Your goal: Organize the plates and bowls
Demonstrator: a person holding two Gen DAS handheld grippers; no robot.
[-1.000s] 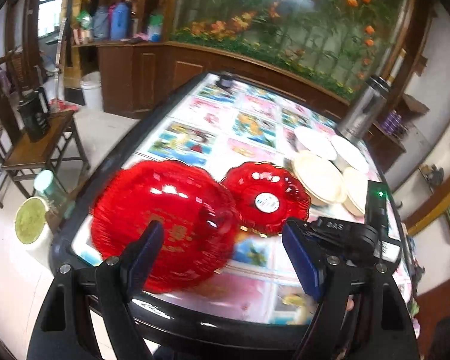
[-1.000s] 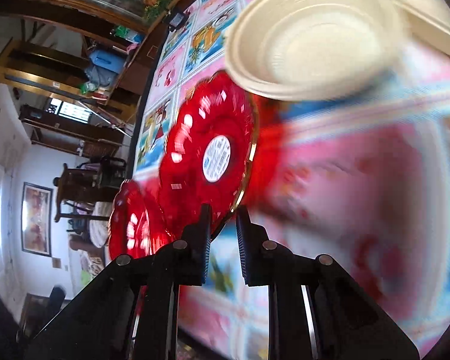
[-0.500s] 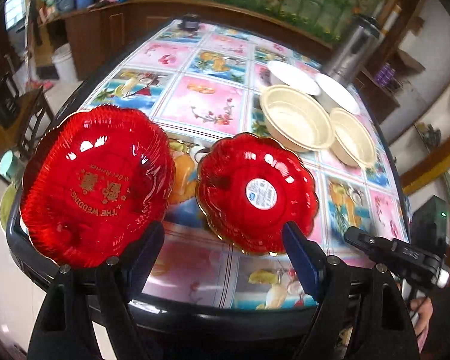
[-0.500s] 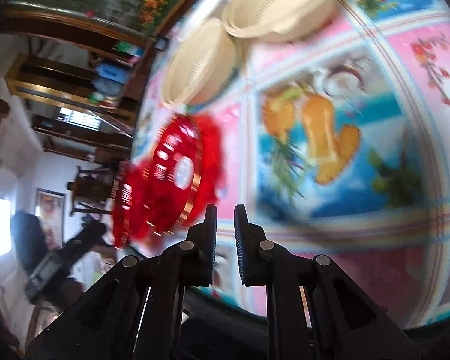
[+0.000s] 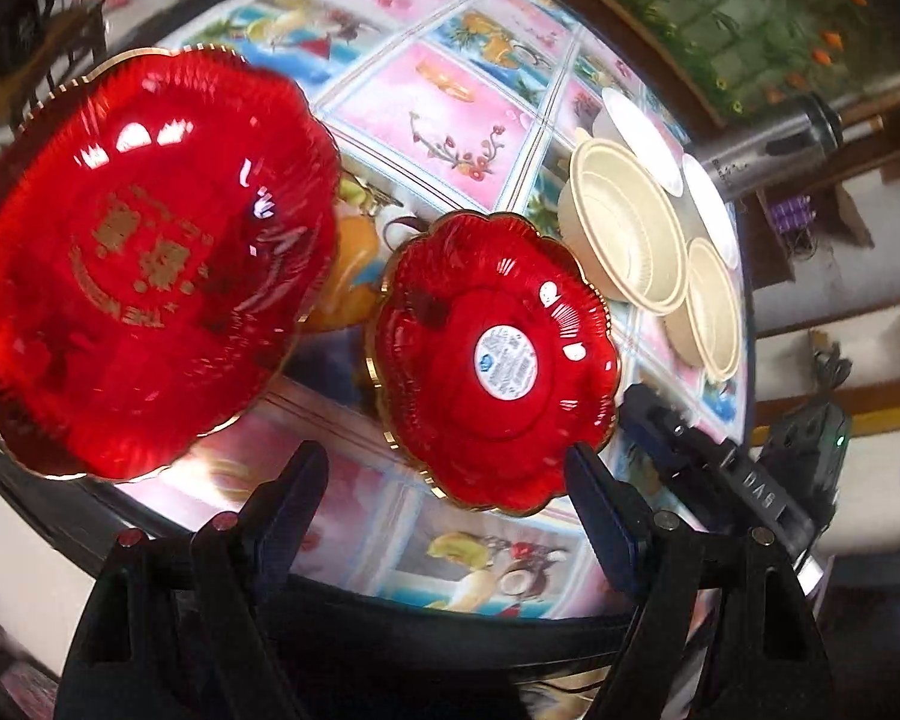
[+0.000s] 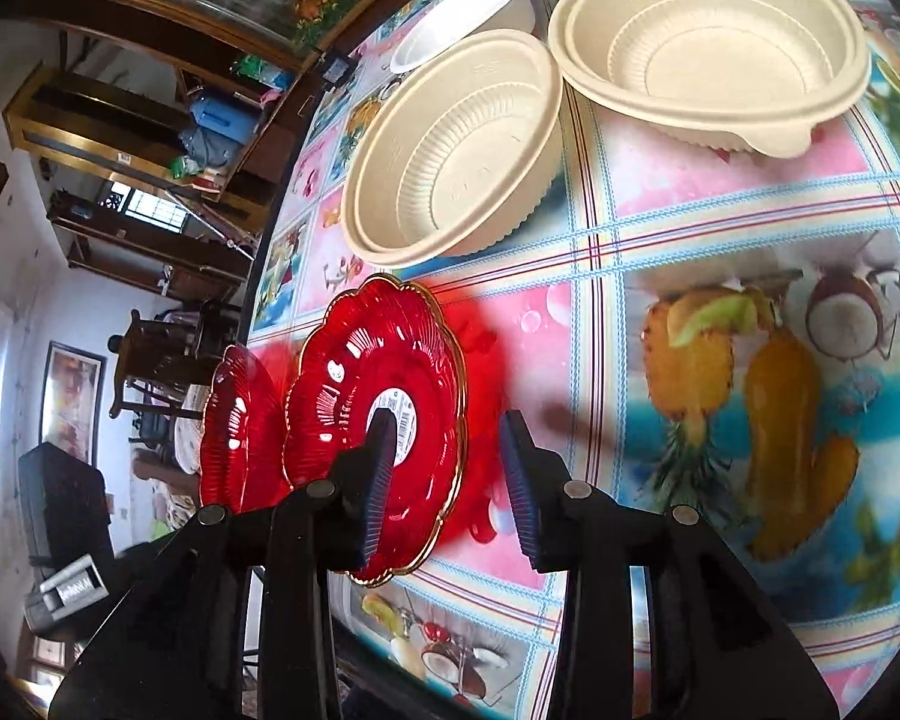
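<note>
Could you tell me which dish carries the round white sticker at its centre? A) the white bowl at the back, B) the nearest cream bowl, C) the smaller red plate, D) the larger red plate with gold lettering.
C: the smaller red plate shows the white sticker at its centre, while the larger red plate bears gold lettering.

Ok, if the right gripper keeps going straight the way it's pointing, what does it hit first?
Most likely the smaller red plate: the open right gripper already has its rim between the fingers. Depth is unclear, so the tablecloth could come first.
</note>
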